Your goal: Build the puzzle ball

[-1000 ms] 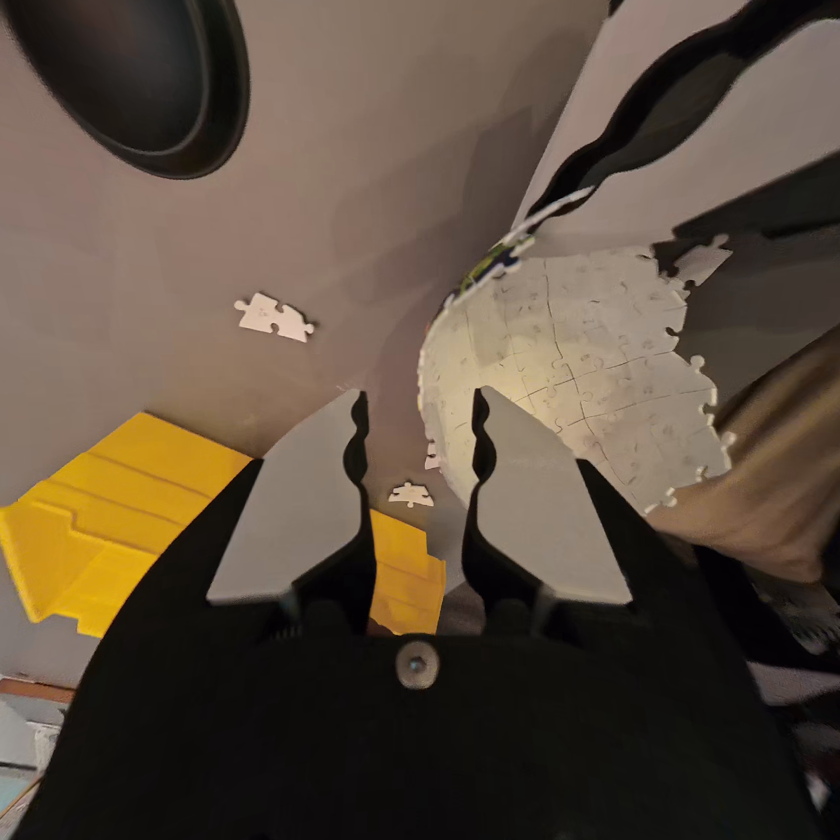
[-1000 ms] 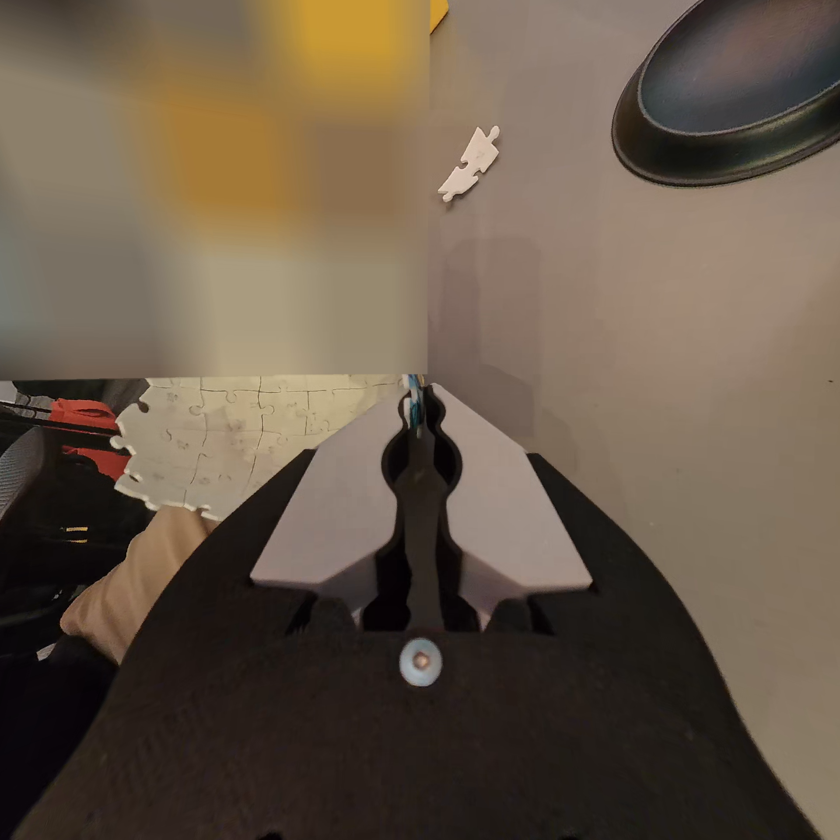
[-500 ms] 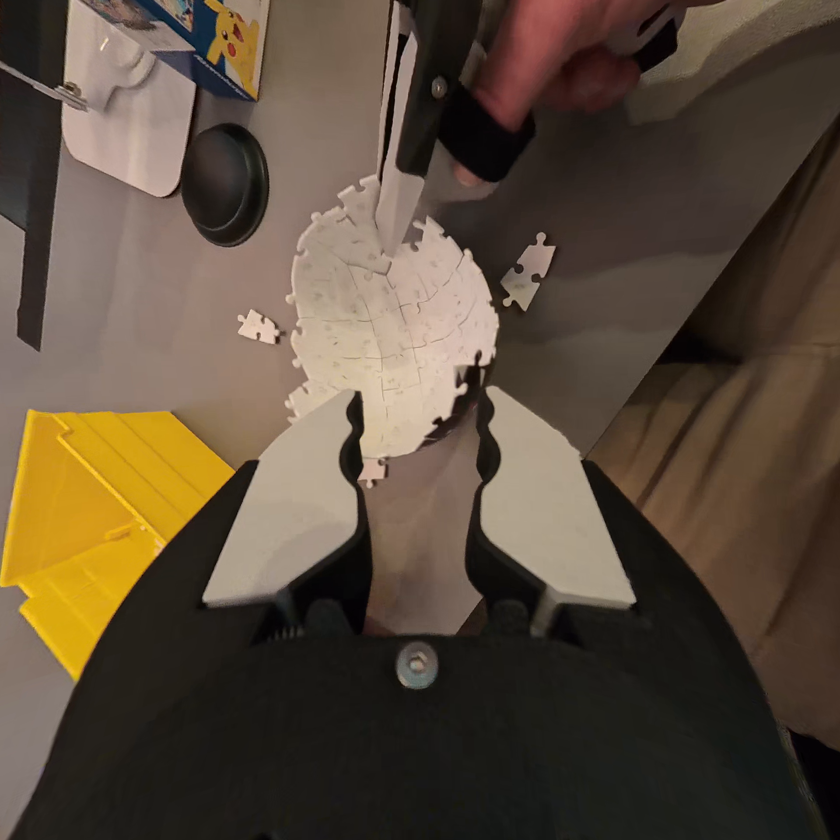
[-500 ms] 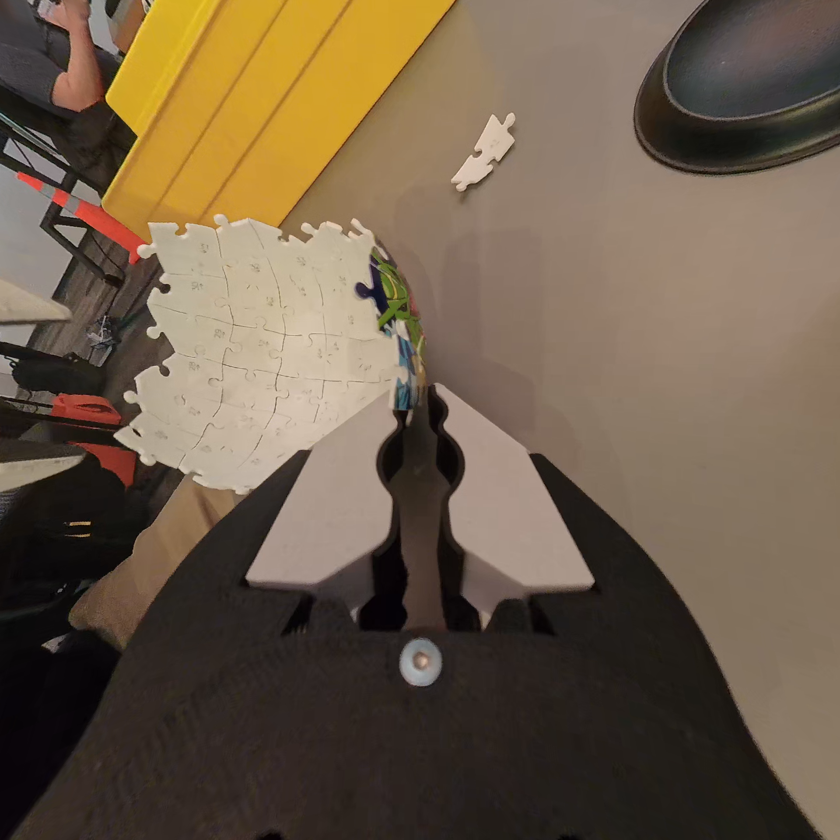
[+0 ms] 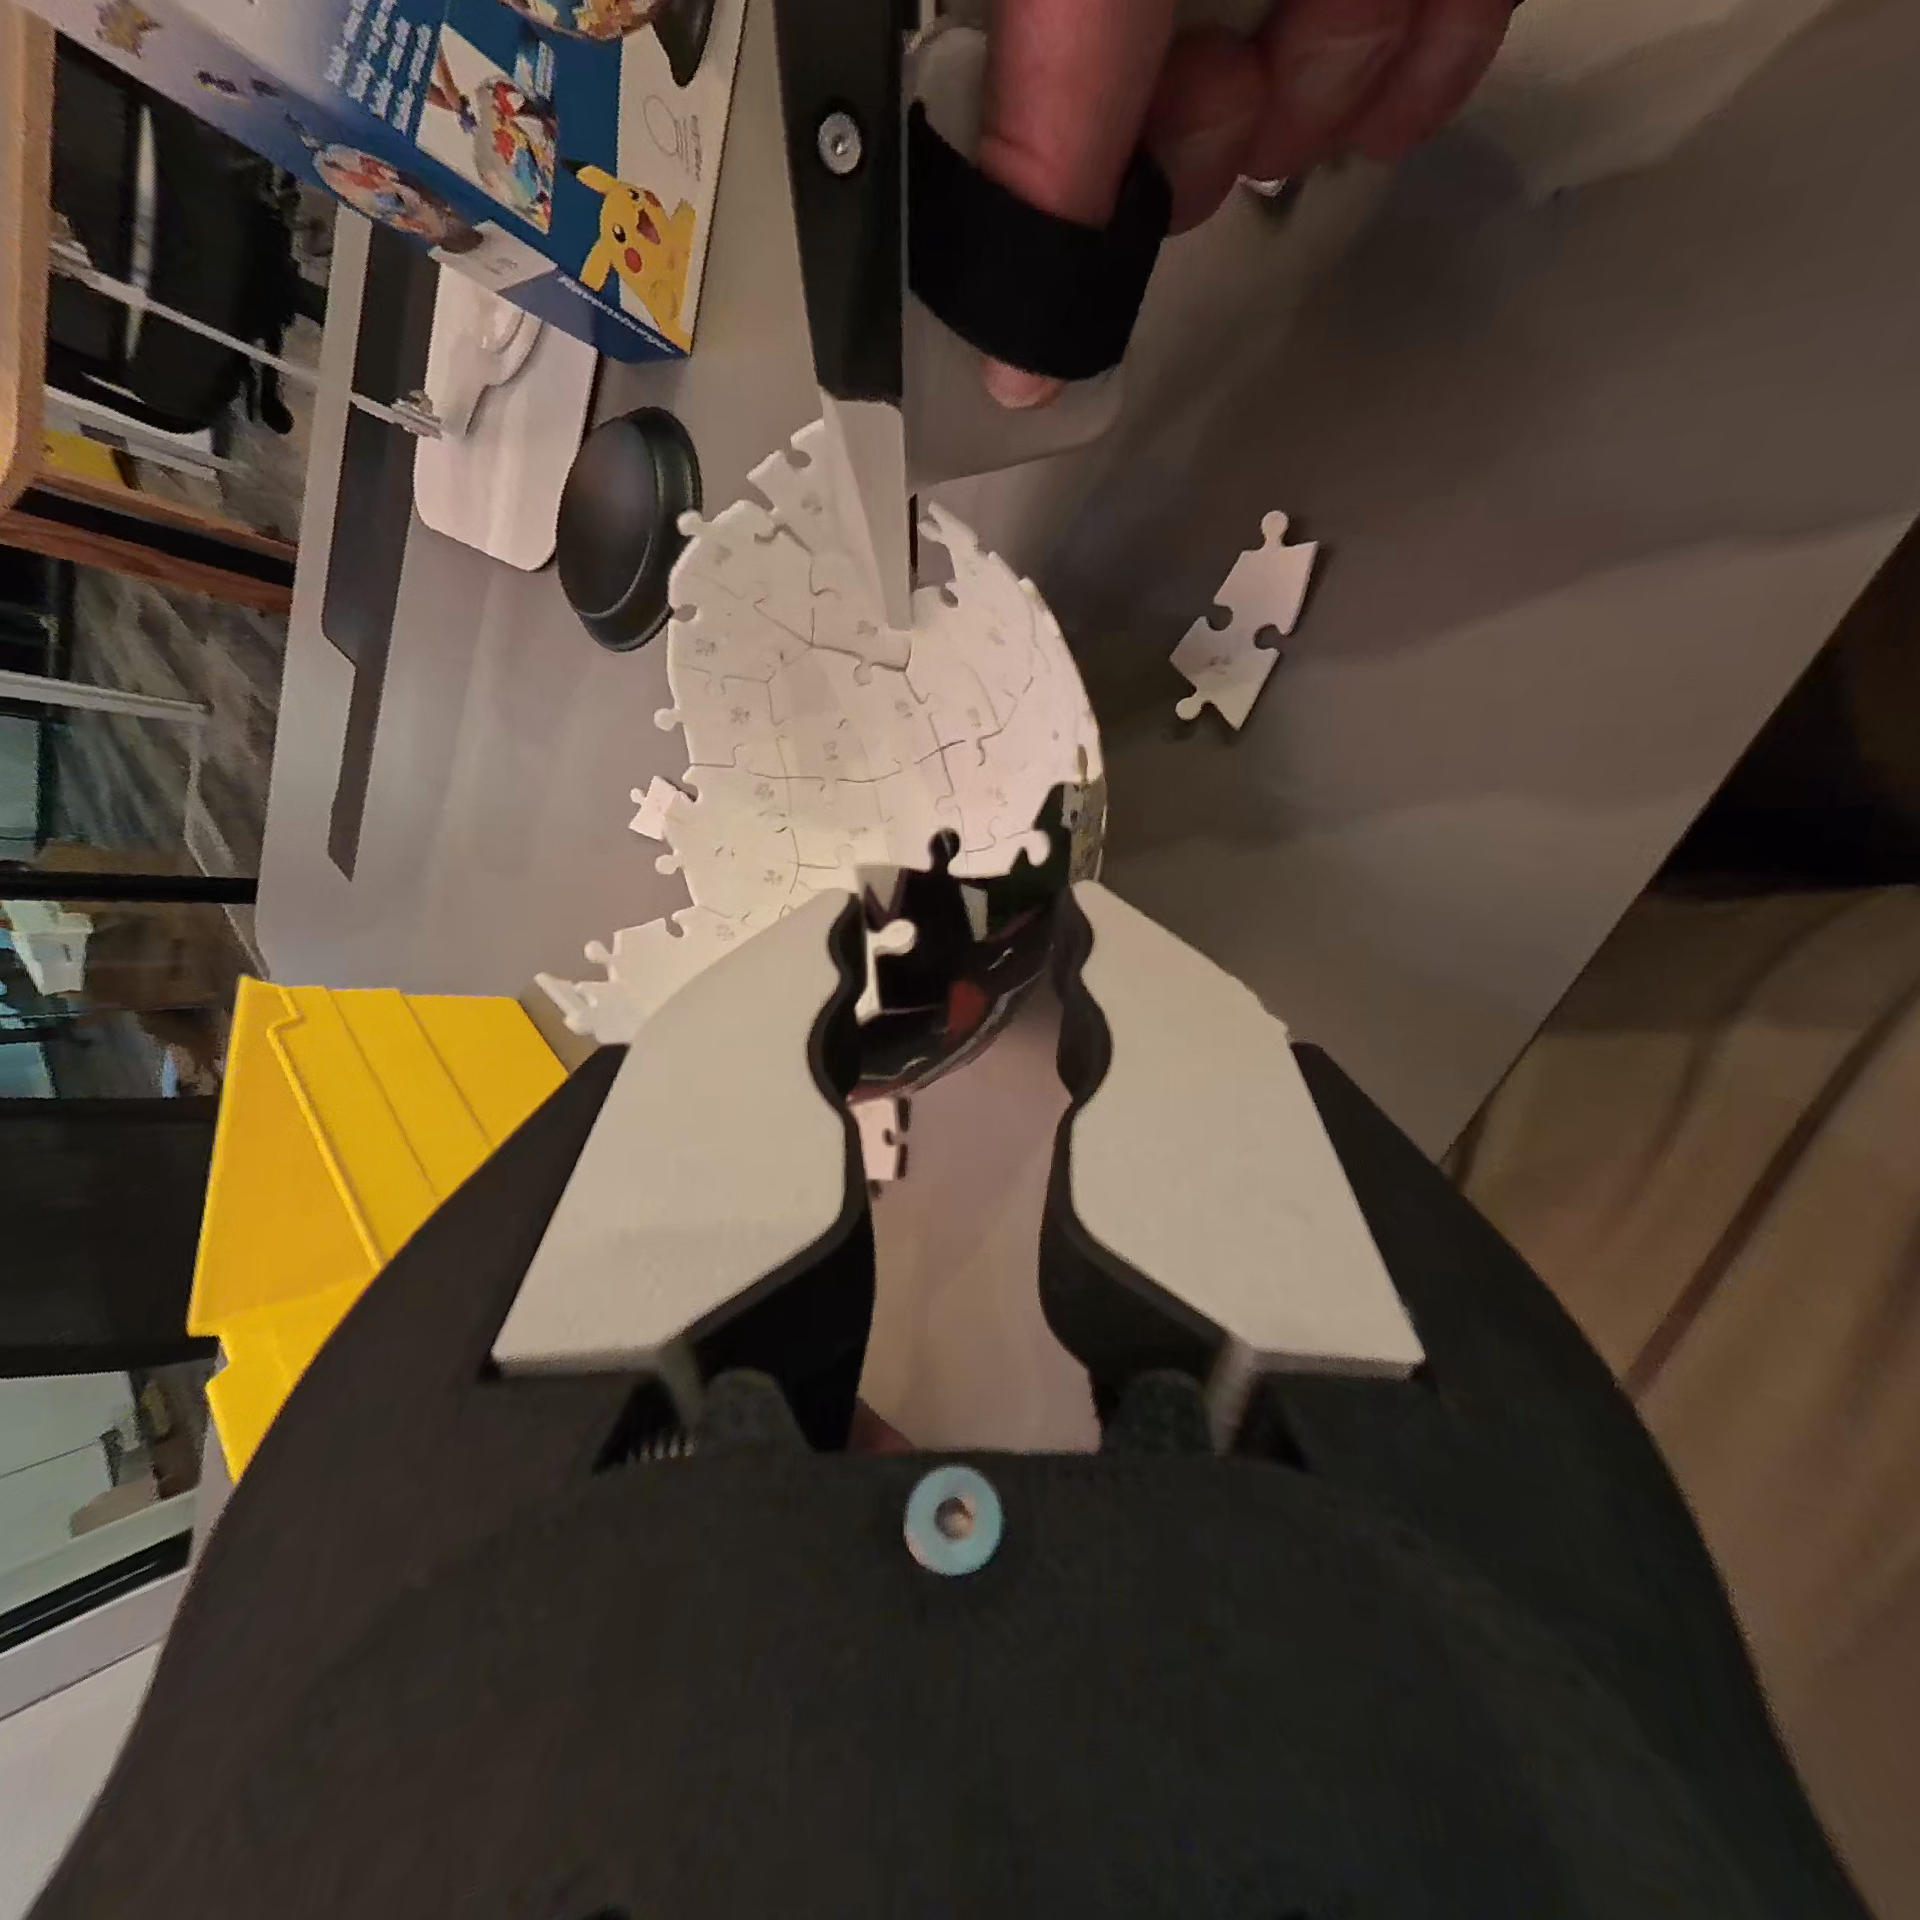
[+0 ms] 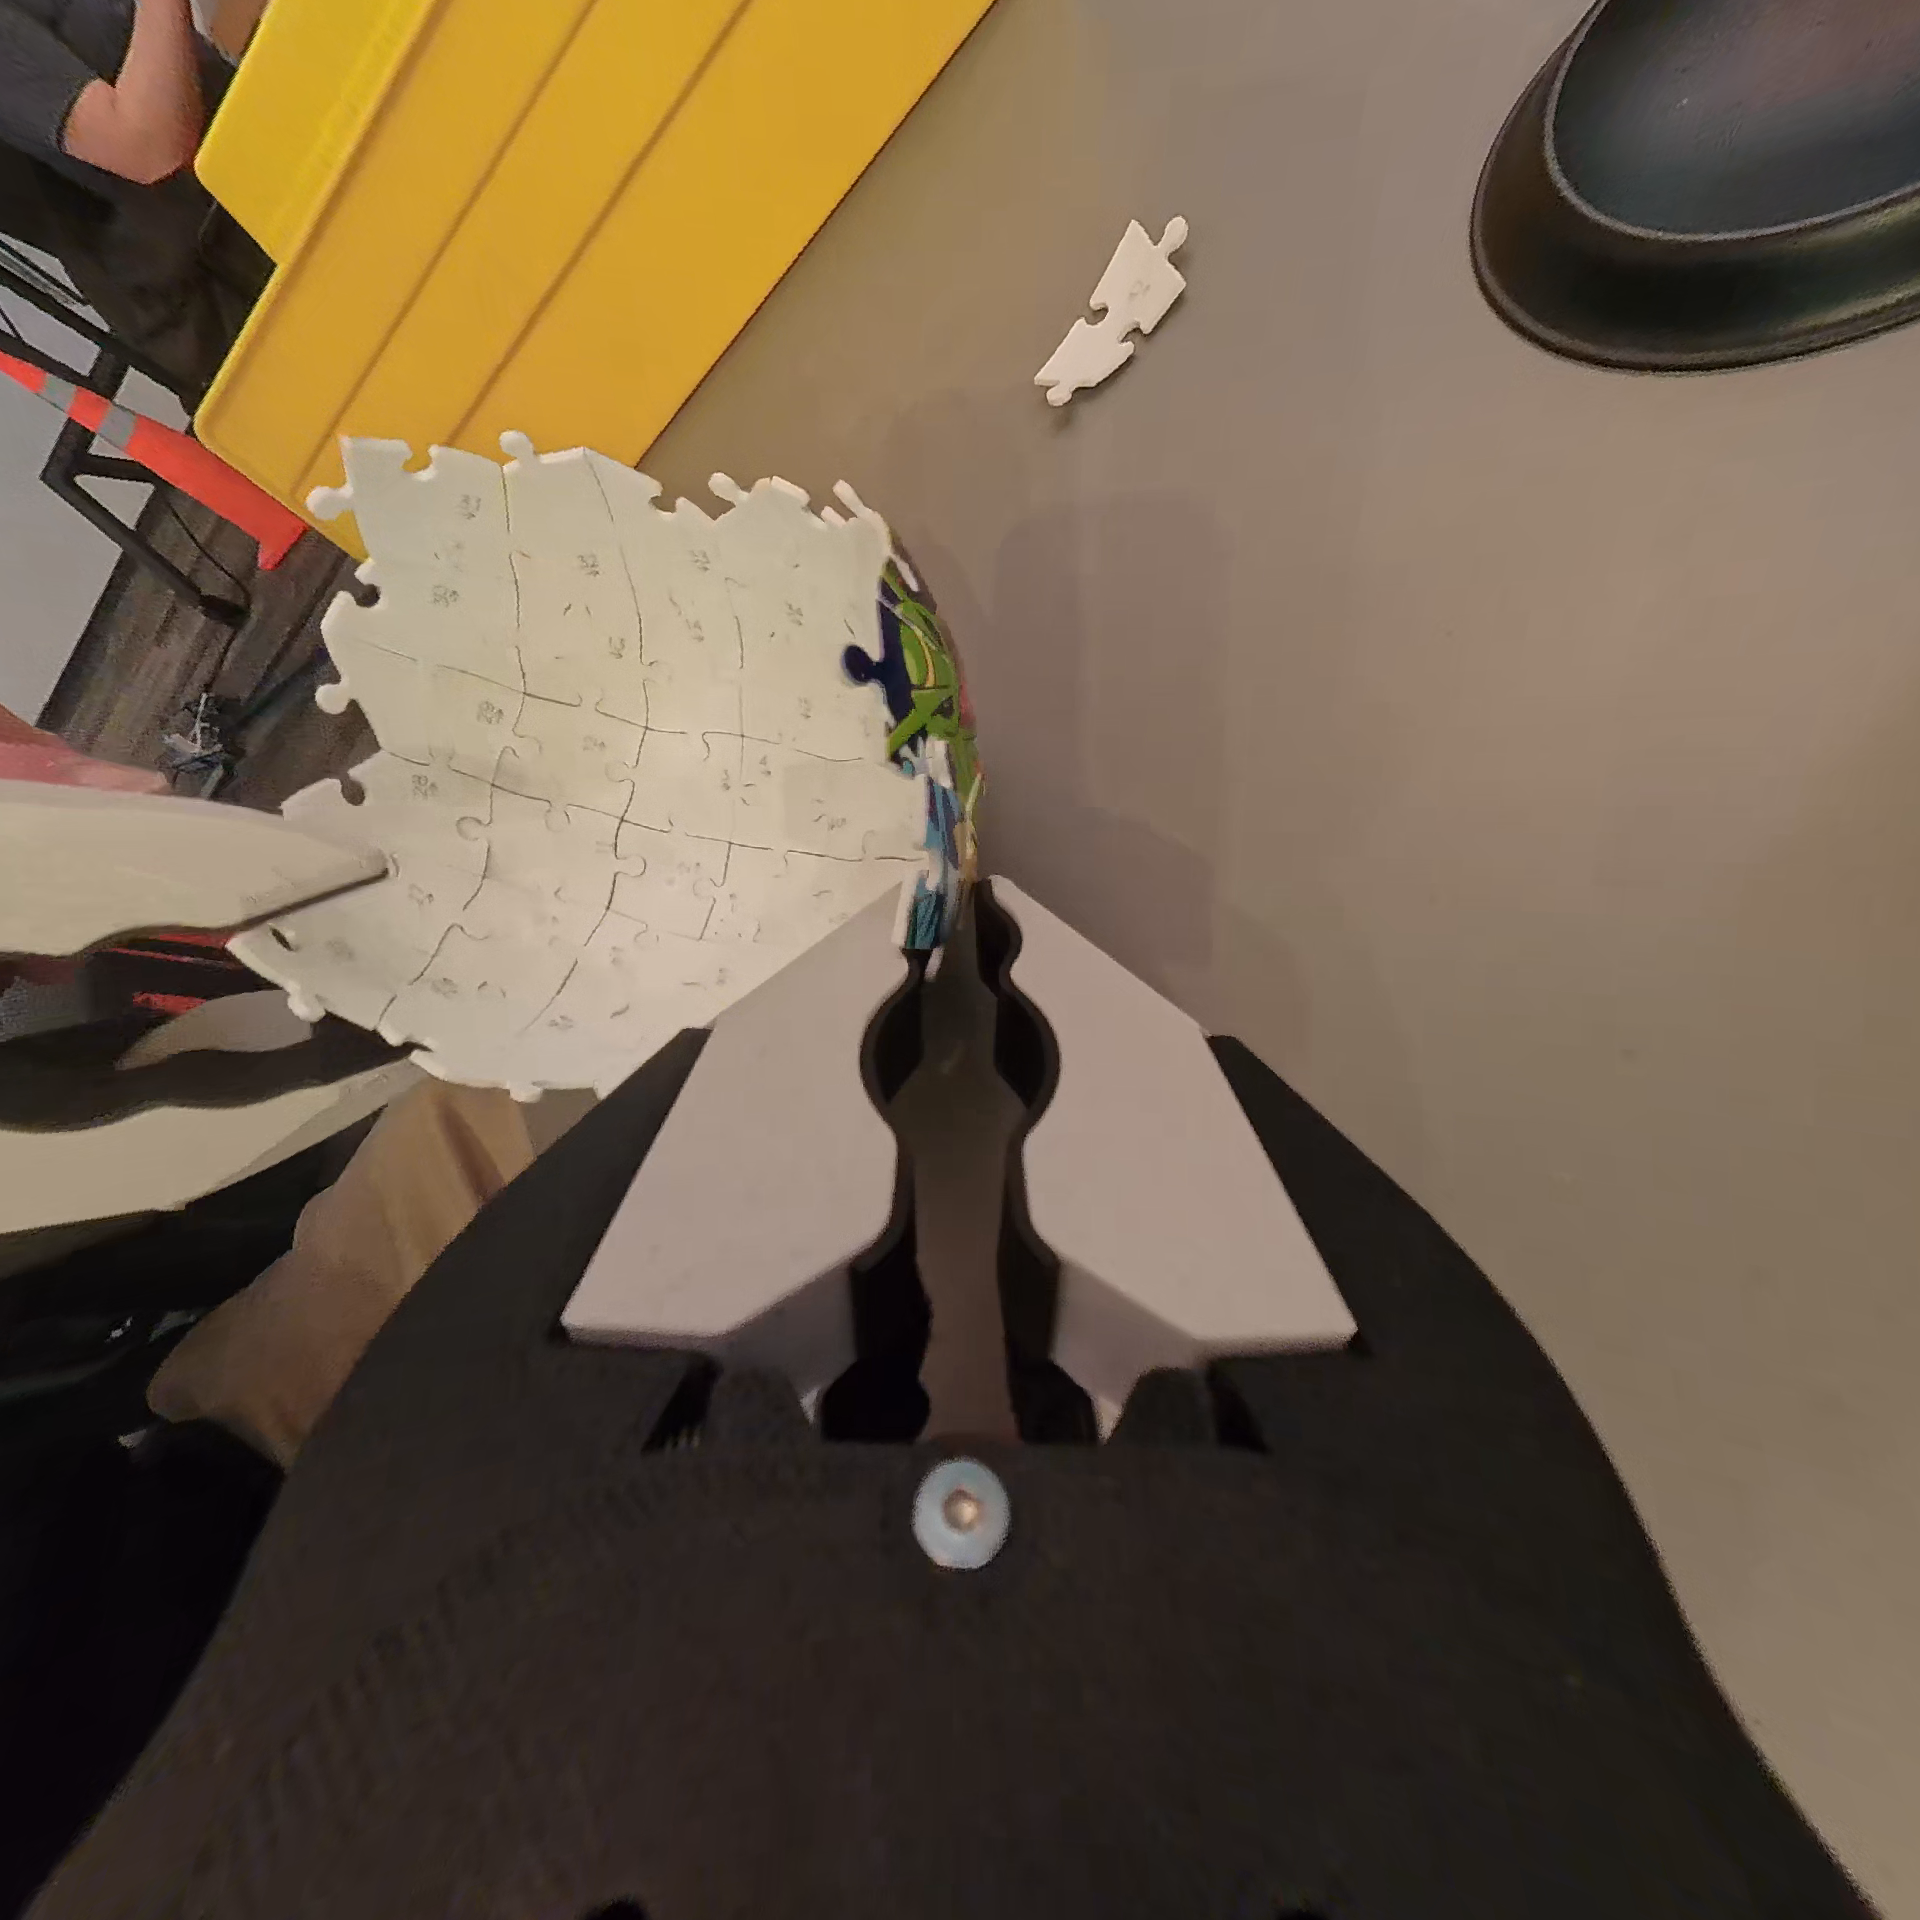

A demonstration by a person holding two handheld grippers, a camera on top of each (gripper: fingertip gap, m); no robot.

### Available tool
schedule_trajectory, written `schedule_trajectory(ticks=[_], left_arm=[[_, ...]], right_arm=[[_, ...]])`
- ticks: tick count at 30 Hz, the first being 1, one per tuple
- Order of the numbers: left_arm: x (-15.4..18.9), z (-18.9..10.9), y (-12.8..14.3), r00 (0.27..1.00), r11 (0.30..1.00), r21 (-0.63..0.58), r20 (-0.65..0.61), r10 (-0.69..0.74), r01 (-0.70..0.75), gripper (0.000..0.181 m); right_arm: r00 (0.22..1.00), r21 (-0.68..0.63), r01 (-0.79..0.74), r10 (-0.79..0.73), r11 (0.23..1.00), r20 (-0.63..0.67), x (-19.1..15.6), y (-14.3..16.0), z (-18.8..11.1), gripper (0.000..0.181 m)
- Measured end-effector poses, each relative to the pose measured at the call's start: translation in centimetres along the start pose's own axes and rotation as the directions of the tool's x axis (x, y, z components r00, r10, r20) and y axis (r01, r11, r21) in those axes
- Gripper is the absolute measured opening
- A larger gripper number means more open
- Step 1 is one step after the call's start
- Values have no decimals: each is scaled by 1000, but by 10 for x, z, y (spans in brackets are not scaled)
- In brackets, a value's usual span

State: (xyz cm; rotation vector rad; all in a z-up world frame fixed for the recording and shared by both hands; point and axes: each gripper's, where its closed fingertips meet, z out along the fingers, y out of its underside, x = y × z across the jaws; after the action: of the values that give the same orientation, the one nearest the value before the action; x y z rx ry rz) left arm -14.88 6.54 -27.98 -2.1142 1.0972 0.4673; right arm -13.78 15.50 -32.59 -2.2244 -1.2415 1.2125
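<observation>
From the left wrist view we see the yellow tray at the table's left edge; beside it a black dish; in the middle the half-built puzzle ball, white inside facing us, held above the table; our left claw stands apart and empty just before its lower rim; our right claw is clamped on the shell's coloured edge; to the right a loose joined pair of pieces lies on the table.
</observation>
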Motion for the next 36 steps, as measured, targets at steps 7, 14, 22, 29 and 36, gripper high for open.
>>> schedule_trajectory(ticks=[7,14,22,29,36], left_arm=[[6,5,-7,997,998,29,51,53,-54,33],[12,8,-16,989,992,46,87,116,-120,32],[18,10,-19,985,987,57,93,144,-149,31],[17,11,-17,984,987,52,100,149,-155,31],[16,12,-14,985,988,43,100,143,-148,30]], right_arm=[[1000,-19,-1,1,1000,0,2,0,3,5],[1000,-20,2,-2,1000,1,3,-3,6,3],[1000,-19,10,-10,1000,14,1,-6,9,1],[1000,-24,29,-28,999,6,0,-8,12,2],[1000,-29,13,-13,999,8,1,-9,11,8]])
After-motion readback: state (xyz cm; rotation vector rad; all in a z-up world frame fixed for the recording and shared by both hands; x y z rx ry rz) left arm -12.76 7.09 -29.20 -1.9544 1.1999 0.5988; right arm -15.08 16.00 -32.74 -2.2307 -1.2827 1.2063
